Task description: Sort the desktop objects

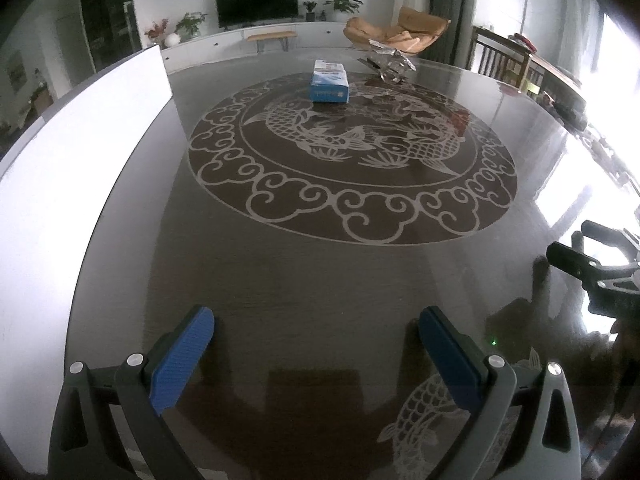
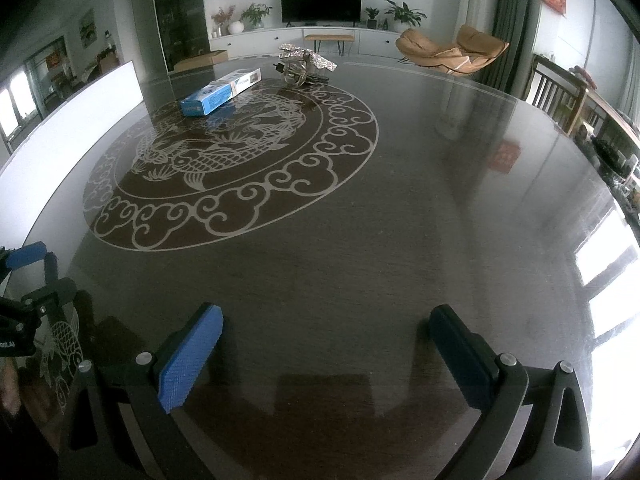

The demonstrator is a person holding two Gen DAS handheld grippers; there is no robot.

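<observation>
A blue and white box (image 1: 329, 85) lies far across the dark glossy table (image 1: 320, 272), on the fish medallion; it also shows in the right wrist view (image 2: 221, 93). Behind it sit a clear glass ornament and crumpled silver foil (image 1: 390, 62), also in the right wrist view (image 2: 304, 65). My left gripper (image 1: 316, 322) is open and empty, low over the near table. My right gripper (image 2: 326, 320) is open and empty, low over the near table, beside the left one.
A white board (image 1: 84, 128) stands along the table's left edge. A wooden chair (image 2: 560, 92) and a cluttered side table are at the right. A TV, plants and a tan lounge chair are beyond the table.
</observation>
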